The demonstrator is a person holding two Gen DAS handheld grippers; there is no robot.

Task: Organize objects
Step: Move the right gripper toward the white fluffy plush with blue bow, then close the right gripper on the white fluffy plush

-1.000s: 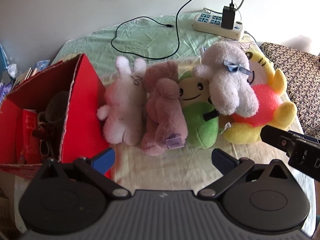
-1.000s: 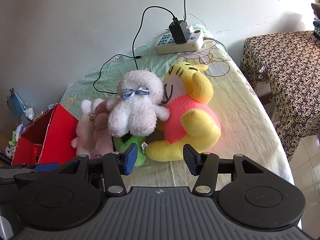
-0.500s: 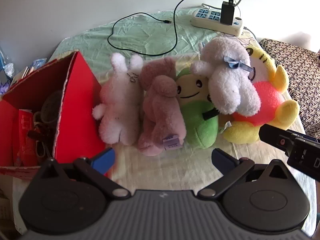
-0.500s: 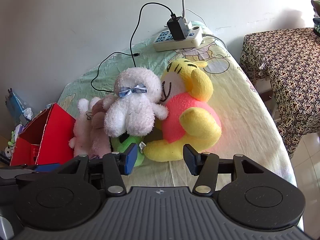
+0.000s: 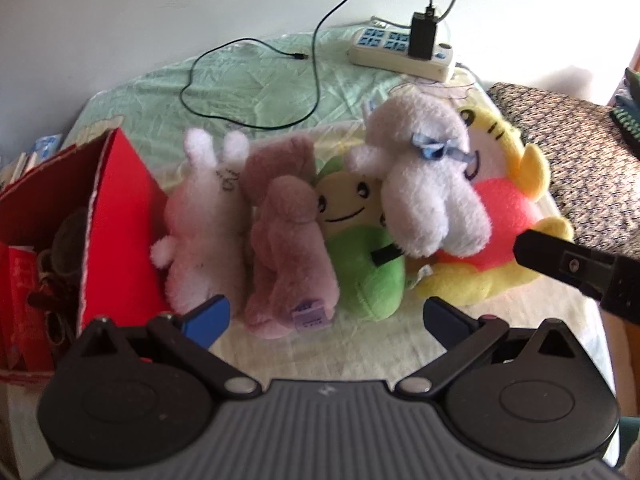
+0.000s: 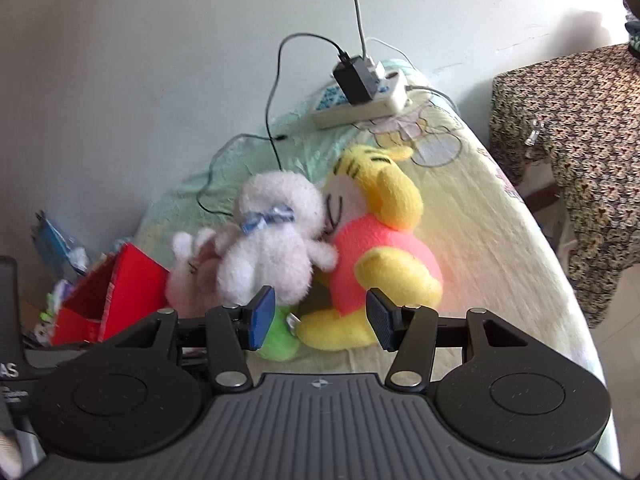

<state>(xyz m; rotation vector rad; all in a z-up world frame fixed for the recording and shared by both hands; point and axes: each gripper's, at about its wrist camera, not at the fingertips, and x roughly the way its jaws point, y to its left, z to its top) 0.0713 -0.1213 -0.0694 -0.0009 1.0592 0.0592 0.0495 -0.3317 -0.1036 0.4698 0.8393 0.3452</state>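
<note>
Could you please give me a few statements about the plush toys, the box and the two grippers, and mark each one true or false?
1. The white plush with the blue bow lies on top of the other toys. True.
2. The red box stands to the right of the yellow plush. False: in the left wrist view it is at the far left, beside the pink bunny.
3. The left gripper is shut on the mauve plush. False: it is open and holds nothing.
4. A black charger is plugged into the power strip. True.
5. The right gripper is open. True.
</note>
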